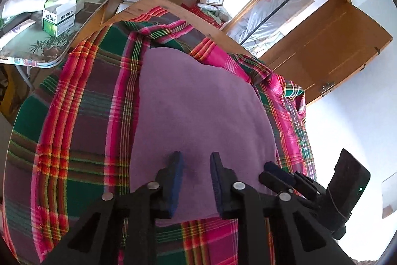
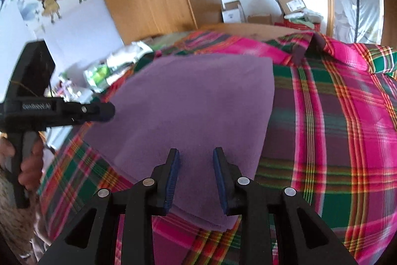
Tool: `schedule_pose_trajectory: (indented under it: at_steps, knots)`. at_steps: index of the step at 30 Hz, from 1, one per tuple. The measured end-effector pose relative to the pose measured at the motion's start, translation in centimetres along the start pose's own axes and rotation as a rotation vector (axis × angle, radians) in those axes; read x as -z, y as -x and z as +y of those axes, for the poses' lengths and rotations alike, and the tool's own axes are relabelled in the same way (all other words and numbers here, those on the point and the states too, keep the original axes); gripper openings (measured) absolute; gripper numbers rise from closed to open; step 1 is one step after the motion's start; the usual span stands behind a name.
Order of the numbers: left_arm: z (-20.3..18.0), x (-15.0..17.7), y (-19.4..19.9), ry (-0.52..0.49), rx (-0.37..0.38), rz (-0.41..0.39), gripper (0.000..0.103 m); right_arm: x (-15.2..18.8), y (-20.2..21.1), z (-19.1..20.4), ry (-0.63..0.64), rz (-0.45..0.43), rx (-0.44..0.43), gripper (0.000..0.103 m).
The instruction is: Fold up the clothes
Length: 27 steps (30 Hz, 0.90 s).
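The left hand-held gripper (image 1: 196, 160) hangs just over the near end of the purple cloth (image 1: 198, 101), its blue-padded fingers (image 1: 176, 165) parted with a clear gap and nothing between them. The right hand-held gripper (image 2: 196, 158) is likewise spread and empty, above the cloth's near corner. Whether the pads touch the fabric cannot be told. The cloth lies flat on a plaid bedspread (image 1: 82, 116). A hand (image 2: 29, 163) grips the left tool's handle.
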State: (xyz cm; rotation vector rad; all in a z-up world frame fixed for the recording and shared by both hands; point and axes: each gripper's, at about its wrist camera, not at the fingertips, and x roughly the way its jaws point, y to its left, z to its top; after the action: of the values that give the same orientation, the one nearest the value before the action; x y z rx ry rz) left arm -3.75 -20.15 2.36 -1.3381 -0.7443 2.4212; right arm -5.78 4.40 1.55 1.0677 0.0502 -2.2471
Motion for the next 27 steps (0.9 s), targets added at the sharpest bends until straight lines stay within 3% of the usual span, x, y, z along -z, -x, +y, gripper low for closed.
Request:
schedule_pose_trajectory:
  at_steps: [14, 17, 22, 27]
  knots:
    - [0.9, 0.5, -0.1, 0.011, 0.006, -0.041, 0.015, 0.6, -0.8, 1.2, 0.066, -0.016, 0.087, 0.029]
    - [0.6, 0.7, 0.3, 0.027, -0.016, -0.049, 0.015, 0.7, -0.8, 1.2, 0.069, -0.021, 0.089, 0.029]
    - [-1.3, 1.8, 0.9, -0.03, -0.108, -0.059, 0.017, 1.1, -0.2, 1.0, 0.036, -0.034, 0.105, 0.029]
    - [-2.0, 3.0, 1.8, -0.02, -0.131, -0.049, 0.023, 2.1, 1.2, 1.6, 0.011, -0.028, 0.148, 0.029]
